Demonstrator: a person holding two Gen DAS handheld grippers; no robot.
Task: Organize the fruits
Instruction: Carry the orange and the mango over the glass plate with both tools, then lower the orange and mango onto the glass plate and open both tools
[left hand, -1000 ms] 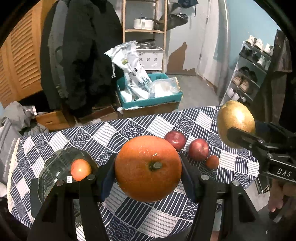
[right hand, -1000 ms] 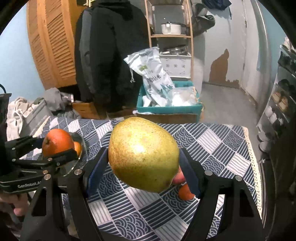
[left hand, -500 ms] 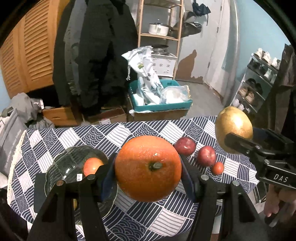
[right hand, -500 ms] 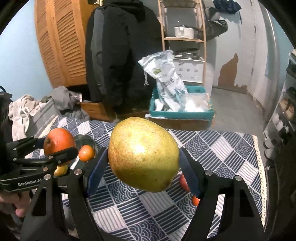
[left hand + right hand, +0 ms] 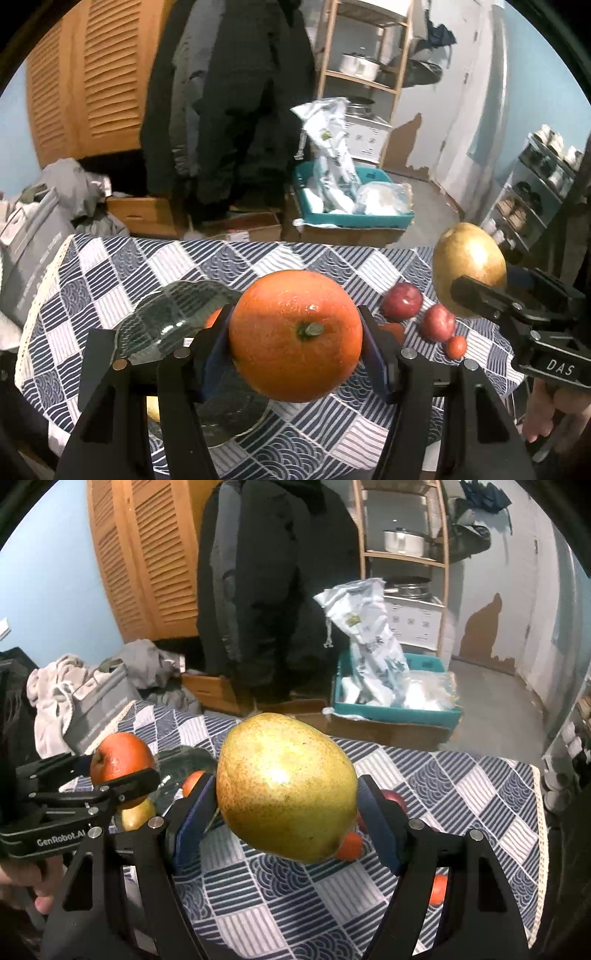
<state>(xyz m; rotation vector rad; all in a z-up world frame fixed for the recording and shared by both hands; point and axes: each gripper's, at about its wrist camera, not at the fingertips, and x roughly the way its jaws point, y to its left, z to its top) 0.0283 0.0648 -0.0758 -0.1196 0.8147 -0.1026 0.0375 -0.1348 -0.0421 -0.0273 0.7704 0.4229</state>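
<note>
Both fruits have travelled left. The left gripper (image 5: 295,338) clamps the big round orange (image 5: 295,334), now above the clear glass bowl (image 5: 162,325) — release looks close. The right gripper (image 5: 286,794) pinches the speckled yellow-green pear (image 5: 286,788) aloft, over the checked blue-and-white tablecloth (image 5: 461,805).

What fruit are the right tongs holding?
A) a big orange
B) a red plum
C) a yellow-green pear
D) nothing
C: in the right wrist view the right tongs are shut on the yellow-green pear, held above the checked tablecloth; the big orange sits in the left tongs.
</note>
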